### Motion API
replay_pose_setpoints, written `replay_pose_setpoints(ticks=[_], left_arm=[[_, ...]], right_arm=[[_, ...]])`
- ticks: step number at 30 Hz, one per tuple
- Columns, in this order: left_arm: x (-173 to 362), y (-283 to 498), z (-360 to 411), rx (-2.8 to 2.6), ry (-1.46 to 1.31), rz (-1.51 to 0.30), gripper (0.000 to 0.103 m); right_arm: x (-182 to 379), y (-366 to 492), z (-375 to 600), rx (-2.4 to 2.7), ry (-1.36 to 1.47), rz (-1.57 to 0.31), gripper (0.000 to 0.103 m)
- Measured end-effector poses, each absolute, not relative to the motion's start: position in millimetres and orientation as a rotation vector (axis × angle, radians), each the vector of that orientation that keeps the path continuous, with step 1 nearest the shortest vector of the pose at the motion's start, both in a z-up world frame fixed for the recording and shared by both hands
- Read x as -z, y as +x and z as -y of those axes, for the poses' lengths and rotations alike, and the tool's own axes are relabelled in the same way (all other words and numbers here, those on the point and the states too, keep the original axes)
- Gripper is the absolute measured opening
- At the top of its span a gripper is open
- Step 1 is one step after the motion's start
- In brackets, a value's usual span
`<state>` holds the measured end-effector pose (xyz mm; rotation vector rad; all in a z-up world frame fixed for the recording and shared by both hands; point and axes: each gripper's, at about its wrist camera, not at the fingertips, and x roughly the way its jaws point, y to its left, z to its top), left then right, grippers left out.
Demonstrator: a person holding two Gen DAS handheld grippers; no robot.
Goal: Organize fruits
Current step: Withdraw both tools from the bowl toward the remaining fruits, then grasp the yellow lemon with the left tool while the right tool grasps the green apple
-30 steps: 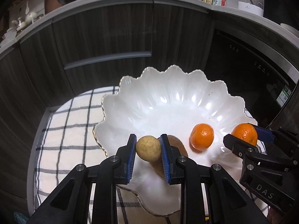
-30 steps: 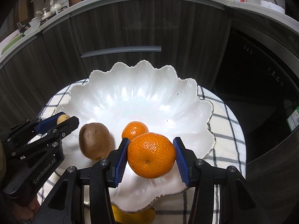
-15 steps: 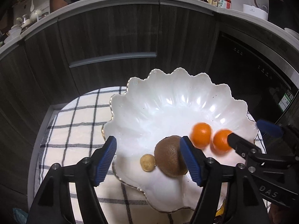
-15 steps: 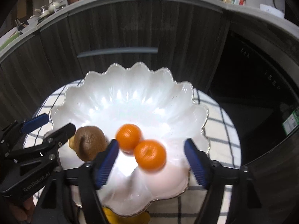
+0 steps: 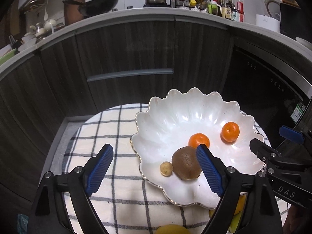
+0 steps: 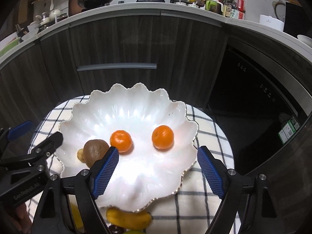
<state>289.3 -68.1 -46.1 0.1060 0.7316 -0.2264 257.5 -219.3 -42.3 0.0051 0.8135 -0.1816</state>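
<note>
A white scalloped bowl (image 5: 175,117) (image 6: 136,185) sits on a checked cloth. In it lie a brown kiwi (image 5: 186,162) (image 6: 95,150), a small tan round fruit (image 5: 166,168) (image 6: 80,154) touching the kiwi, and two mandarins (image 5: 198,140) (image 5: 230,131) (image 6: 120,140) (image 6: 162,136). My left gripper (image 5: 154,172) is open and empty above the bowl's near left rim. My right gripper (image 6: 158,171) is open and empty above the bowl's near side.
Yellow fruits lie on the cloth (image 5: 109,128) by the bowl's near rim (image 6: 128,217) (image 5: 171,230). Dark kitchen cabinets (image 5: 126,58) and a black appliance (image 6: 253,89) stand behind the small table. The counter top holds pans and bottles.
Both grippers opened and pulled back and up. The small tan fruit dropped beside the kiwi. The second mandarin dropped into the bowl and rolled right.
</note>
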Motion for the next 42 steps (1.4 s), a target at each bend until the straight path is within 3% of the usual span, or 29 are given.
replay_pose_setpoints(ticks=[20,42], left_arm=[[37,232,60,0.206,0.156,-0.722,0.087],[83,190,46,0.221,0.182,-0.766,0.091]], right_arm=[[28,199,212,0.192,0.033,-0.784,0.083],[81,159,197,0.179,0.056,-0.906,0.083]])
